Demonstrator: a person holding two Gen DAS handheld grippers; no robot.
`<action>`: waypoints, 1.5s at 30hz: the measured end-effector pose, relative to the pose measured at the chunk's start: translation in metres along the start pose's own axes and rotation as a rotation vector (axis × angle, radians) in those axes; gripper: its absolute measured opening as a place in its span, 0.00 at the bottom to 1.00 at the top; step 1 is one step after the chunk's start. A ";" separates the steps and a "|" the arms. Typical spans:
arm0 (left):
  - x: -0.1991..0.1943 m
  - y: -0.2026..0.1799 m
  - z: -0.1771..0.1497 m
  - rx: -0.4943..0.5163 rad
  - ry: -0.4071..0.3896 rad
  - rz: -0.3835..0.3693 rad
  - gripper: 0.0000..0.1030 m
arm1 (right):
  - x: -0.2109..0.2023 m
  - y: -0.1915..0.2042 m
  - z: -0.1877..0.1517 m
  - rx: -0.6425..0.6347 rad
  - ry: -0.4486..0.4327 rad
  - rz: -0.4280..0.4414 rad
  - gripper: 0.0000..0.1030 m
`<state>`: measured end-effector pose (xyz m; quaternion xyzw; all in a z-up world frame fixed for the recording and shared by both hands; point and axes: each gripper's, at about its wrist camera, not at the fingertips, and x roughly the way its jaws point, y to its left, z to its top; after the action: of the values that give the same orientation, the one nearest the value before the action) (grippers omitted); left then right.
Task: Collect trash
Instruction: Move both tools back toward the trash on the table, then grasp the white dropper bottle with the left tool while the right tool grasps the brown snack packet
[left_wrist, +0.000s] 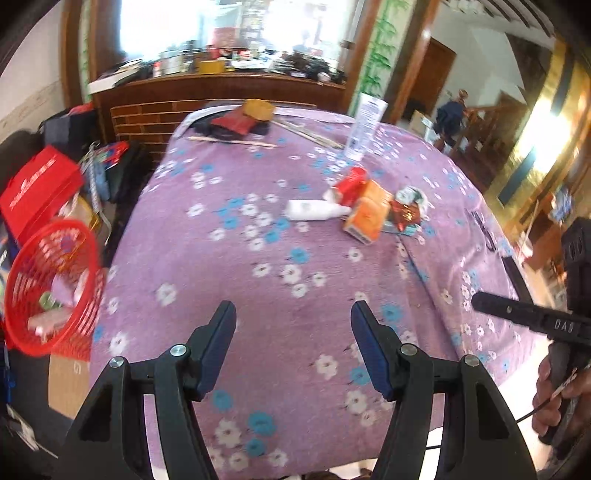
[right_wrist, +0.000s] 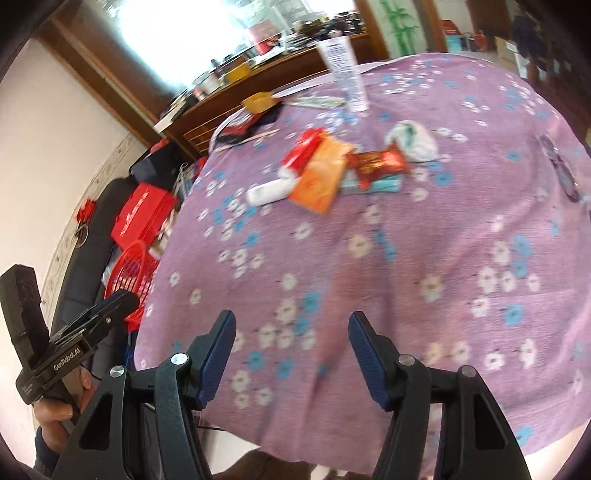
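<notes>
Looking through my left wrist cam first: my left gripper (left_wrist: 293, 314) sits at the bottom of the frame with its jaws spread apart and nothing between them, just the purple flowered tablecloth (left_wrist: 258, 258) underneath. The trash is clumped right of centre: a white bottle (left_wrist: 316, 209) lying on its side, an orange pack (left_wrist: 367, 210) touching its cap end, a red wrapper (left_wrist: 351, 184) just behind those, a shiny red-brown wrapper (left_wrist: 404, 214) to the right, and a crumpled white wrapper (left_wrist: 412, 194) beside it. A tall white tube (left_wrist: 364, 125) stands upright further back, near the top centre. At the left edge a red mesh basket (left_wrist: 51, 280) hangs off the table's side with a few bits already in it. My right gripper (left_wrist: 495, 308) pokes in from the right edge, with my hand (left_wrist: 561, 395) on its handle. Over on the right wrist cam, my right gripper (right_wrist: 291, 321) is at the bottom centre, jaws also spread with only cloth showing between them. Same pile shows in the upper middle: white bottle (right_wrist: 267, 192), orange pack (right_wrist: 321, 173), red wrapper (right_wrist: 304, 149), shiny red-brown wrapper (right_wrist: 380, 164) lying over a teal strip (right_wrist: 384, 184), and the crumpled white wrapper (right_wrist: 412, 138) behind it. The basket (right_wrist: 133, 269) peeks out at the left, partly behind my left gripper (right_wrist: 118, 301) in the lower left corner; from this side I can't tell how wide that one stands.
</notes>
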<state>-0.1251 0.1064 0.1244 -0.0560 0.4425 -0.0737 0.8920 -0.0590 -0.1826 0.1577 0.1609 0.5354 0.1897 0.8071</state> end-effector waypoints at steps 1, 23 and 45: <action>0.006 -0.004 0.006 0.022 0.006 0.002 0.62 | -0.001 -0.004 0.003 0.015 -0.007 0.000 0.66; 0.200 -0.028 0.104 0.465 0.128 -0.089 0.59 | -0.008 -0.040 0.052 0.214 -0.094 -0.122 0.66; 0.200 -0.026 0.084 0.256 0.135 -0.052 0.32 | 0.106 -0.093 0.143 0.378 0.112 0.023 0.66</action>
<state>0.0590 0.0475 0.0227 0.0519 0.4870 -0.1561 0.8578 0.1235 -0.2214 0.0830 0.3050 0.6035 0.1039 0.7294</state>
